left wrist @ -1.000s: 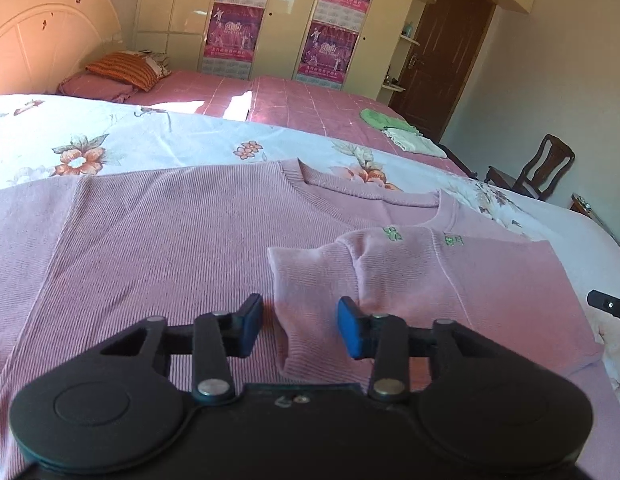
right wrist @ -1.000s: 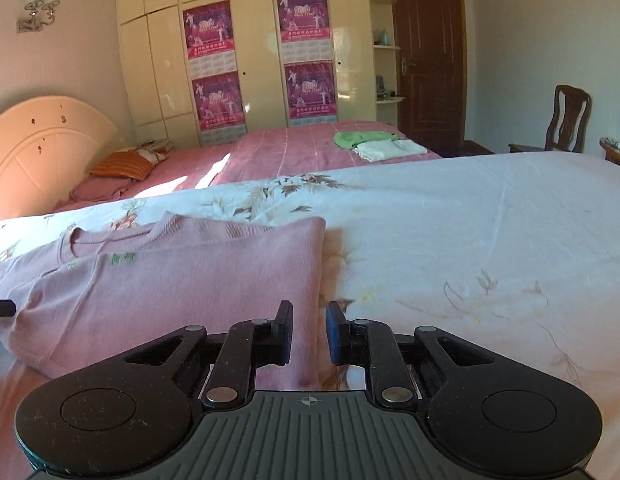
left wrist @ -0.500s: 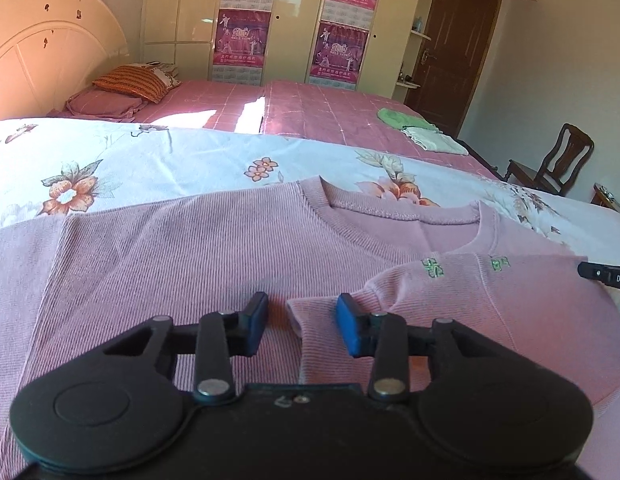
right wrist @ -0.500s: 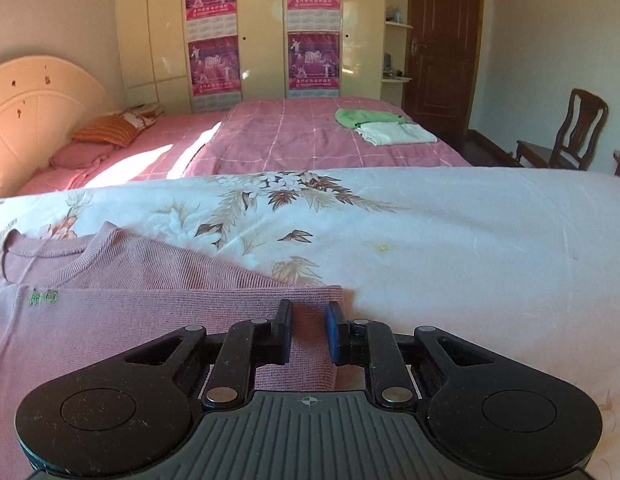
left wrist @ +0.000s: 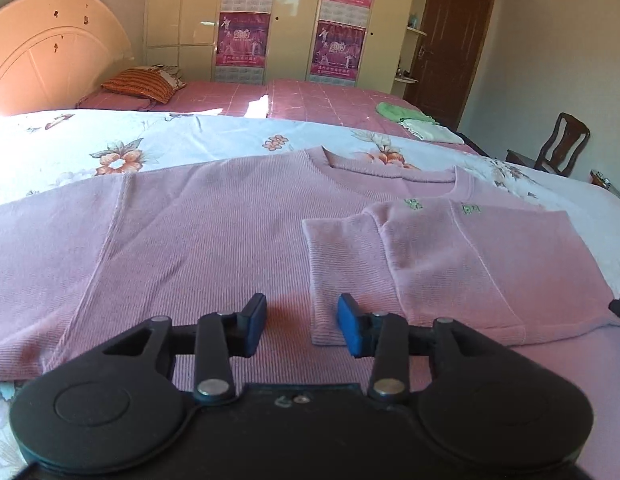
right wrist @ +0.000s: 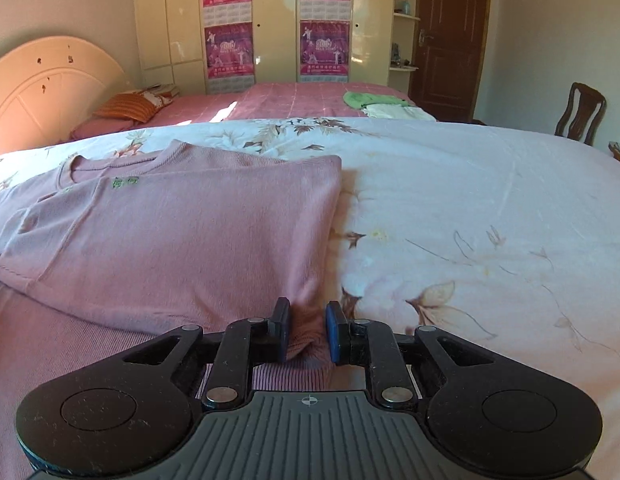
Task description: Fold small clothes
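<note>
floral white bedsheet carries a ribbed pink knit sweater, spread flat with one side and its sleeve folded over the chest. left gripper hovers above it, jaws spread, nothing between. right gripper pinches a bunched fold at the sweater's edge.

Sweater spread across the middle of the frame on the floral bedspread, its folded-over side at right, second bed behind, pillow upper left, folded cloths upper right, chair far right, wardrobe along the top.
</note>
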`<state>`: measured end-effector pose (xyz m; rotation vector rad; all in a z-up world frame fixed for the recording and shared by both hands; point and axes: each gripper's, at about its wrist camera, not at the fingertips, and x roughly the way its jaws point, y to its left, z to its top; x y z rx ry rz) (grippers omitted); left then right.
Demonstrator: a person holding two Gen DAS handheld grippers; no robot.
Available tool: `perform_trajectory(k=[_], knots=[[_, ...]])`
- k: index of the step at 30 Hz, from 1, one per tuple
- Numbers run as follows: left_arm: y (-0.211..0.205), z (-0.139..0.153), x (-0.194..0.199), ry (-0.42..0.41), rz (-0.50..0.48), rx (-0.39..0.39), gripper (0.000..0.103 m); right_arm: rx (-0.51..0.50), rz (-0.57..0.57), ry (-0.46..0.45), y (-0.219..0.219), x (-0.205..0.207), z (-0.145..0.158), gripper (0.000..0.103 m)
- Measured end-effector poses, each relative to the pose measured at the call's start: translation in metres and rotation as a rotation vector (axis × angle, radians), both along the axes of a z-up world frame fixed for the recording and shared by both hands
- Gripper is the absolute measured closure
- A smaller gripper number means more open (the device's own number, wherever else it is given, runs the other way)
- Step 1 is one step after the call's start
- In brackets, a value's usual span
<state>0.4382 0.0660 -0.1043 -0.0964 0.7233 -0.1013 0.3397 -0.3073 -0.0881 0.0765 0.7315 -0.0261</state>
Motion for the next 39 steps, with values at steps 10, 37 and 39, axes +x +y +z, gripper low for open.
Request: perform_trajectory(k=[10, 37, 39], knots=[[0.03, 0.012, -0.022, -0.009, 0.072, -0.013, 0.046, 0.026, -0.062, -0.022, 0.018, -0.01, 0.019, 0.086], [0.417, -0.024, -0.151, -0.238, 0.83, -0.678, 0.057, 0.135, -0.036, -0.03, 0.157, 0.008, 0.051, 0.086], [0.424, -0.027, -0.151, -0.257, 0.846, -0.724, 0.06, 0.128, -0.04, -0.026, 0.16, 0.008, 0.052, 0.086]])
